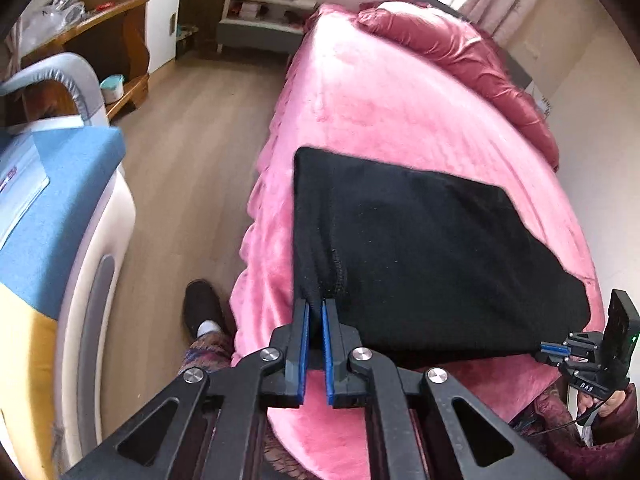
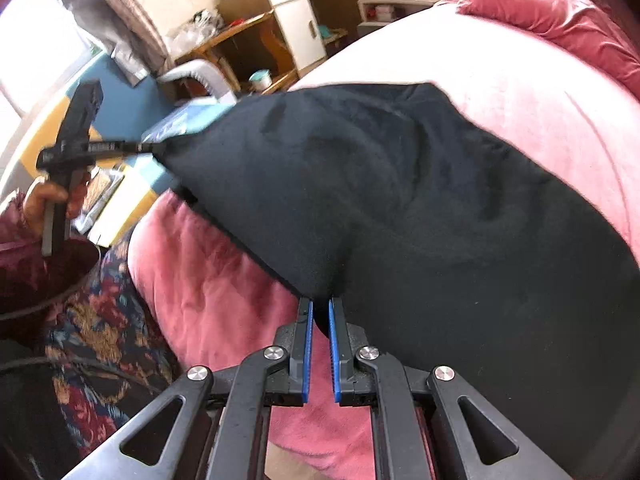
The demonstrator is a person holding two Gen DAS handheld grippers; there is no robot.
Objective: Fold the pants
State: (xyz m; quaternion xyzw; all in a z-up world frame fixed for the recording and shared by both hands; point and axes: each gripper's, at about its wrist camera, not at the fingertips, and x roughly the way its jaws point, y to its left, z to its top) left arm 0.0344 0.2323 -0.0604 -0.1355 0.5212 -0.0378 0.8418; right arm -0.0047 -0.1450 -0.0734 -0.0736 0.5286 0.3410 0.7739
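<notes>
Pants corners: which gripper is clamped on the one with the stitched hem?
The left gripper grips the black pants at the stitched seam; the right gripper pinches a plain edge.

A pink blanket (image 1: 360,112) covered the bed, with a red pillow (image 1: 460,60) at one o'clock. At eleven o'clock stood a white cabinet (image 1: 162,20) beside a wooden shelf (image 1: 80,28); pale wood floor (image 1: 192,152) lay alongside.
</notes>
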